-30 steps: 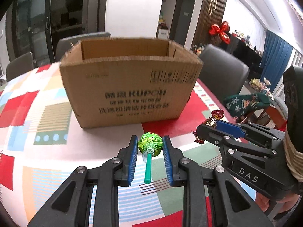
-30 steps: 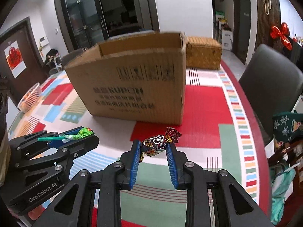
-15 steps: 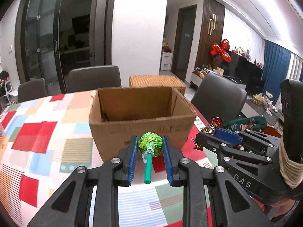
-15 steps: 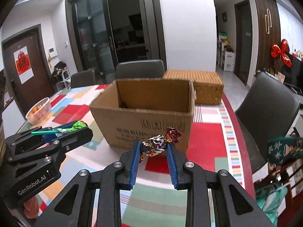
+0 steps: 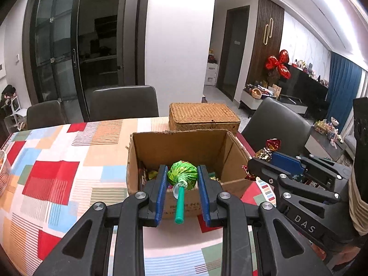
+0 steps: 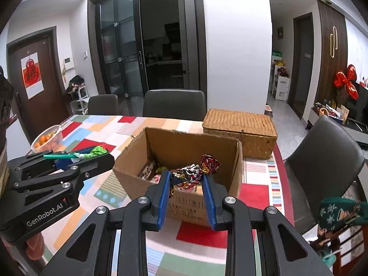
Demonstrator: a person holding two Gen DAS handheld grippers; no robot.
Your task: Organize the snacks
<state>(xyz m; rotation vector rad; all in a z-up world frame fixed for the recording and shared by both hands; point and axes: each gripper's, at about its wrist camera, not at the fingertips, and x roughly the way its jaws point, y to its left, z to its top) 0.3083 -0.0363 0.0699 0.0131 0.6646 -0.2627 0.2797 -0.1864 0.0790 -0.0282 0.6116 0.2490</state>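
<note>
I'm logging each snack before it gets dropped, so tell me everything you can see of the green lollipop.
The lollipop has a round head in crinkled, shiny green wrapper, gathered at a clear collar above a plain teal-green stick that looks like plastic. The left hand-held gripper is shut on the head between its blue pads, the stick pointing back toward the camera. It hangs above the near edge of the open cardboard box, touching nothing else.
</note>
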